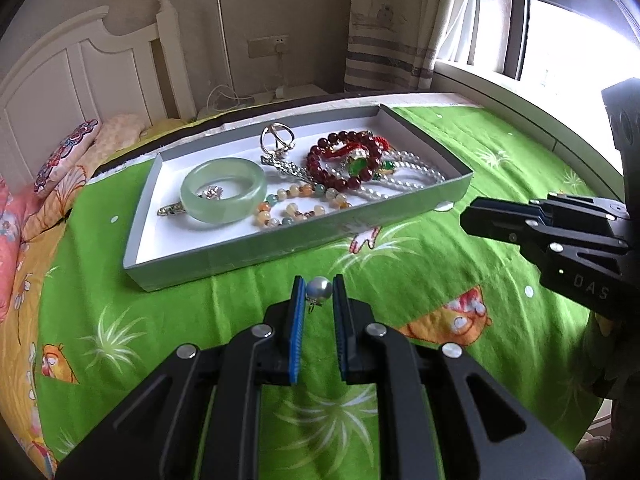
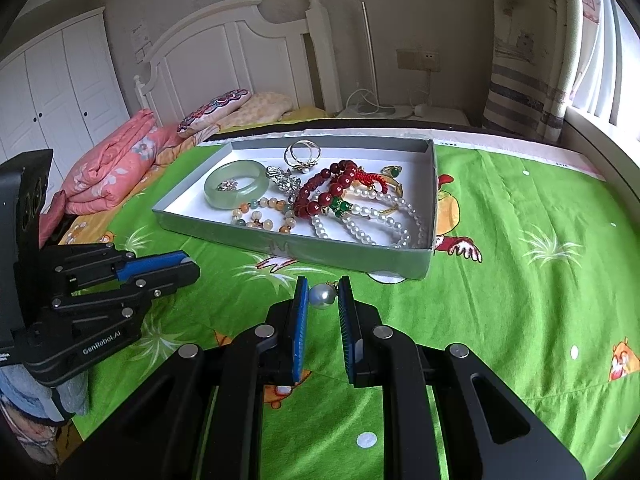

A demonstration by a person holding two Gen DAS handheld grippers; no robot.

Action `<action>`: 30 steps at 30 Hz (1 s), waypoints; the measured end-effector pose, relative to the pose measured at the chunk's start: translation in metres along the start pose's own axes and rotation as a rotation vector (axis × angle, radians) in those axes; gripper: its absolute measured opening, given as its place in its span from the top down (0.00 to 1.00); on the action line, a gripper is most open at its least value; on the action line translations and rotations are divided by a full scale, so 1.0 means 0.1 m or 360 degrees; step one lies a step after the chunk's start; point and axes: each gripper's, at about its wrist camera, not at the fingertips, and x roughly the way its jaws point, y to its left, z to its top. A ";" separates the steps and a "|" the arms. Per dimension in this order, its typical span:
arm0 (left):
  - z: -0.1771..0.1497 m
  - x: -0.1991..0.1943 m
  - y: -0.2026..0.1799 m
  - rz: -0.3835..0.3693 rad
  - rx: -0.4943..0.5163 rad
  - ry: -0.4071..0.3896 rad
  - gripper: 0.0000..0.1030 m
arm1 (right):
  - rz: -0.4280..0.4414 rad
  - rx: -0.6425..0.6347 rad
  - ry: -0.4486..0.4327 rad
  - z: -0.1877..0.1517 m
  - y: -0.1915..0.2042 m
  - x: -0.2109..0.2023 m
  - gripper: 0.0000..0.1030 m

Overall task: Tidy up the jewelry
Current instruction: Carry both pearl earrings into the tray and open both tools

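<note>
On the green bedsheet, my left gripper and right gripper each pinch one pearl earring, jaws nearly closed. Most jewelry already lies in the gray box; I judge these two earrings remain.

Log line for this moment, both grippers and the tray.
left gripper: shut on silver-grey pearl earring | right gripper: shut on matching pearl earring | grey cardboard tray: jewelry inside | surface: green bedsheet

"DAS" marks the right claw; "GenRobot.AI" the left claw.
</note>
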 end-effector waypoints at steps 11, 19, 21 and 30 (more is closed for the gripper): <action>-0.01 -0.07 0.08 0.0009 -0.0045 -0.0040 0.87 | -0.0004 -0.0006 -0.0008 0.00 0.01 0.00 0.84; 0.01 -0.18 0.17 0.0012 -0.0084 -0.0090 0.87 | 0.0006 -0.0036 -0.0005 0.03 0.08 0.00 0.84; 0.02 -0.22 0.19 0.0014 -0.0092 -0.0104 0.87 | 0.0011 -0.0058 -0.0023 0.08 0.13 -0.02 0.84; 0.25 -0.39 0.40 0.0030 -0.0124 -0.0193 0.87 | 0.0020 -0.0173 -0.0075 0.39 0.34 0.02 0.84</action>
